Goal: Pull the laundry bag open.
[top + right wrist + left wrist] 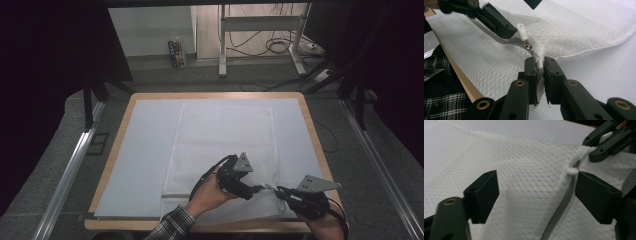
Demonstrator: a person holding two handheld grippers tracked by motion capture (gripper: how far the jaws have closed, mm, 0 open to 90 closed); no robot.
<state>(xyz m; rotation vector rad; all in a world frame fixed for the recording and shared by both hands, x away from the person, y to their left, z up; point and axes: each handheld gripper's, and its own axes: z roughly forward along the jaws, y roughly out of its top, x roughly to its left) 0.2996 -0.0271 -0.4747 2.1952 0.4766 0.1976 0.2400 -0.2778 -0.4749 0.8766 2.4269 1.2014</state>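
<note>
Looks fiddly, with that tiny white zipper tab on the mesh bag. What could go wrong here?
The left gripper stands open around the small white zipper pull, which lies near one jaw; closing could miss it or catch the white mesh laundry bag instead. The right gripper pinches only the bag's corner at the grey zipper, so a hard tug might slip the fabric free.

Mesh bag (pixel 220 145) lies centre frame on mat (pixel 145 150), atop table (pixel 320 145); both grippers at bag's lower-right corner, left gripper (pixel 257 189) left of right gripper (pixel 276 189).
</note>
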